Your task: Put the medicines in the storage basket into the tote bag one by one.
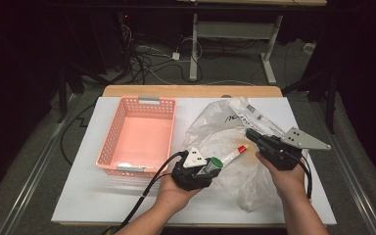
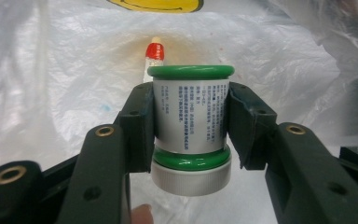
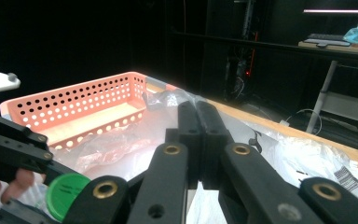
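A: Taking the pink basket (image 1: 139,136) as the mark, what sits nearest the person?

B: The left gripper (image 1: 209,169), just off the basket's near right corner. Its fingers (image 2: 137,126) stand partly apart and press on both sides of a small green-and-white jar (image 2: 189,135). In the left gripper view the jar sits squarely between them, its white printed label gripped at the middle, a green rim at the far end and a white cap below a green ring at the near end.

A: So the jar is off the worktop (image 1: 103,196)?

B: It is carried in the fingers over the clear plastic bag (image 1: 215,129), which spreads on the worktop to the right of the basket. In the right gripper view the jar's green end (image 3: 67,193) shows low at the left.

A: And beyond the jar?

B: A small tube with a red cap (image 1: 236,153) lies on the bag, just past the jar and farther right of the basket.

A: The other hand?

B: The right gripper (image 1: 252,134) is farther right again, well apart from the basket, over the bag. Its fingers (image 3: 200,135) are closed flat against each other; a fold of bag lies at their base, but whether it is pinched cannot be told.
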